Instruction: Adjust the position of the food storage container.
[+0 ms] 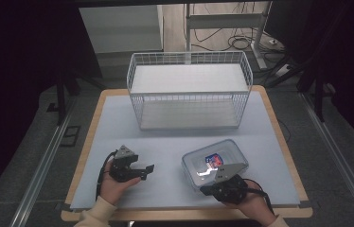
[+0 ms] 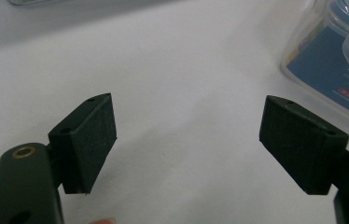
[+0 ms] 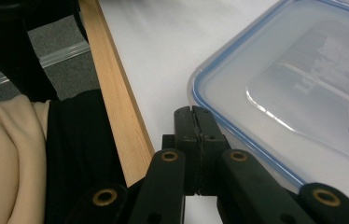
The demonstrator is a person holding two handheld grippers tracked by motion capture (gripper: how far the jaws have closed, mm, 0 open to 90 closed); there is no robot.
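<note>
1. Nearest to the camera, at 5 o'clock on the table in the high view, the right gripper (image 1: 207,190) sits in the person's right hand (image 1: 248,204). Its jaws are pressed together, with nothing between them; the right gripper view shows the two pads closed flat against each other.
2. Just past those closed tips lies the plastic box (image 1: 214,163), a clear box with a blue-edged lid and a blue and red label inside. It rests flat on the table at about 4 o'clock. The closed tips are at its near corner (image 3: 200,88), but I cannot tell if they touch it.
3. At 7 o'clock the left gripper (image 1: 147,172) is held in the left hand (image 1: 112,185), pointing toward 3 o'clock, at the box. Its jaws are spread wide and hold nothing. In the left gripper view the box (image 2: 331,60) is beyond the jaws, apart from them.
4. At 12 o'clock stands a white wire basket (image 1: 189,124), well apart from the box.
5. Under all of this is the table (image 1: 118,123), with a pale cover and a wooden edge (image 3: 116,93).
</note>
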